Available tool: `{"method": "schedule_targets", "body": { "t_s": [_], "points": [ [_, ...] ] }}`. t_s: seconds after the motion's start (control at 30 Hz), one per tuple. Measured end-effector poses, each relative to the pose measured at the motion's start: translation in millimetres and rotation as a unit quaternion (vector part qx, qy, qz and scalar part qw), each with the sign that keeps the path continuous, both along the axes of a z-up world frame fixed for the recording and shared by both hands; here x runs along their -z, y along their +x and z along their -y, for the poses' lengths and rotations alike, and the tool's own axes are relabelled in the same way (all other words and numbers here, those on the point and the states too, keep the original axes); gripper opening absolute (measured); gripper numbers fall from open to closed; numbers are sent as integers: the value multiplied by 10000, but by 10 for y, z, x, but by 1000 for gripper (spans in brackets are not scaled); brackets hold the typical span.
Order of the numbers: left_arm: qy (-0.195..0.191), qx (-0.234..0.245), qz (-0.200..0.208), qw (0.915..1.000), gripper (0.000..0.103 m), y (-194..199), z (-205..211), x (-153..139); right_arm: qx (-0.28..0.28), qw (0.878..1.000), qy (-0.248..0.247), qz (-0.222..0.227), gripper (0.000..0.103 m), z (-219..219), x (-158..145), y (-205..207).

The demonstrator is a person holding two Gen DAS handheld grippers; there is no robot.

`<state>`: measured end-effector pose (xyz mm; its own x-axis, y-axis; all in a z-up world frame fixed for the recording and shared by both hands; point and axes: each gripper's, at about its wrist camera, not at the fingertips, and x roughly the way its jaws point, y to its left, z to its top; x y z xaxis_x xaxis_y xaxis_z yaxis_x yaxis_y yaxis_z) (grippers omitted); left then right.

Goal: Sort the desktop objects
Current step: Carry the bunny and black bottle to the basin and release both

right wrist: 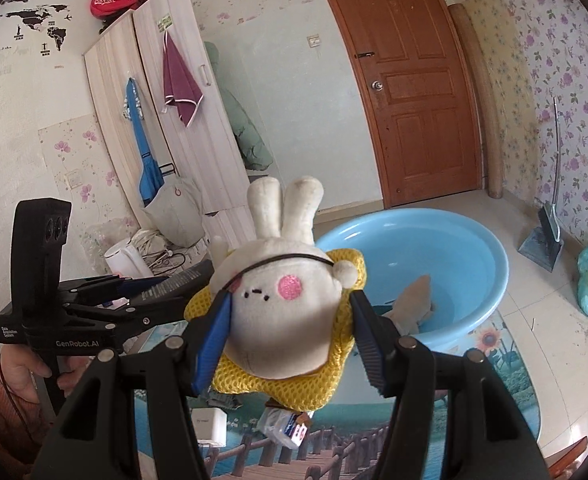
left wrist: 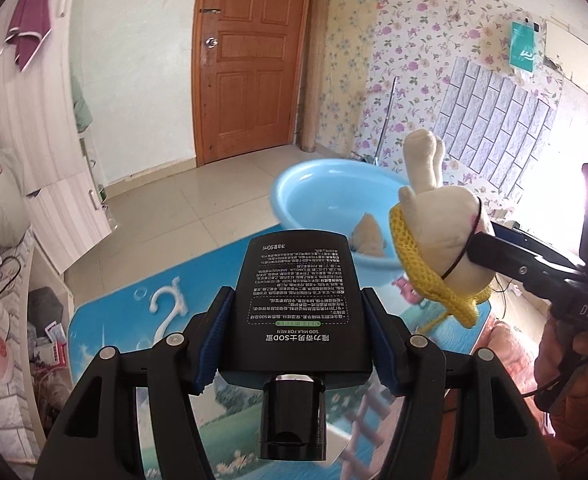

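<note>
The left claw (left wrist: 296,344) is clamped on a black lotion bottle (left wrist: 300,308). Its blue pads (left wrist: 213,344) press on both sides of the bottle. The bottle's cap (left wrist: 294,416) points back at the camera, and white writing covers its flat face. The bottle is up in the air over the desk (left wrist: 105,336), which has a bright blue picture mat on it.

The right claw (right wrist: 289,328) is clamped on a white bunny toy (right wrist: 281,304). The bunny has two tall ears, a pink cheek and a tiny black face. A yellow knitted piece (right wrist: 277,384) wraps around its body, and a thin black band (right wrist: 289,258) goes over its head. The bunny is held up in the air, close to the blue basin (right wrist: 446,264).

The basin sits at the far edge of the desk. A tan soft toy (right wrist: 410,304) lies inside it.

Under the bunny, a white box (right wrist: 211,426) and a small packet (right wrist: 287,428) lie on the mat. A hand (right wrist: 25,376) holds the left claw's handle.
</note>
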<state>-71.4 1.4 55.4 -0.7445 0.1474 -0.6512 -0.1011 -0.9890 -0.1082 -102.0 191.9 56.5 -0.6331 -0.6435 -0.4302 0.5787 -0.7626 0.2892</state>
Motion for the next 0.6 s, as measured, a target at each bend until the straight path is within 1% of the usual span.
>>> {"method": "schedule_targets", "body": {
  "t_s": [0.17, 0.3, 0.33, 0.47, 0.6],
  "points": [
    [11, 254, -13, 9997, 62, -329, -249, -86, 222, 9998, -4, 13, 58, -149, 19, -268],
    [-55, 419, 36, 9991, 62, -630, -444, -64, 423, 9990, 49, 100, 58, -249, 100, -513],
    [-101, 433, 61, 9990, 62, -716, -482, -41, 476, 9987, 61, 147, 58, -271, 132, -578],
    [-60, 492, 204, 9986, 62, -1024, -562, 106, 629, 9975, 107, 292, 58, -347, 247, -816],
    [-277, 486, 358, 9978, 62, -1273, -651, 280, 740, 9962, 338, 312, 58, -319, 333, -975]
  ]
}}
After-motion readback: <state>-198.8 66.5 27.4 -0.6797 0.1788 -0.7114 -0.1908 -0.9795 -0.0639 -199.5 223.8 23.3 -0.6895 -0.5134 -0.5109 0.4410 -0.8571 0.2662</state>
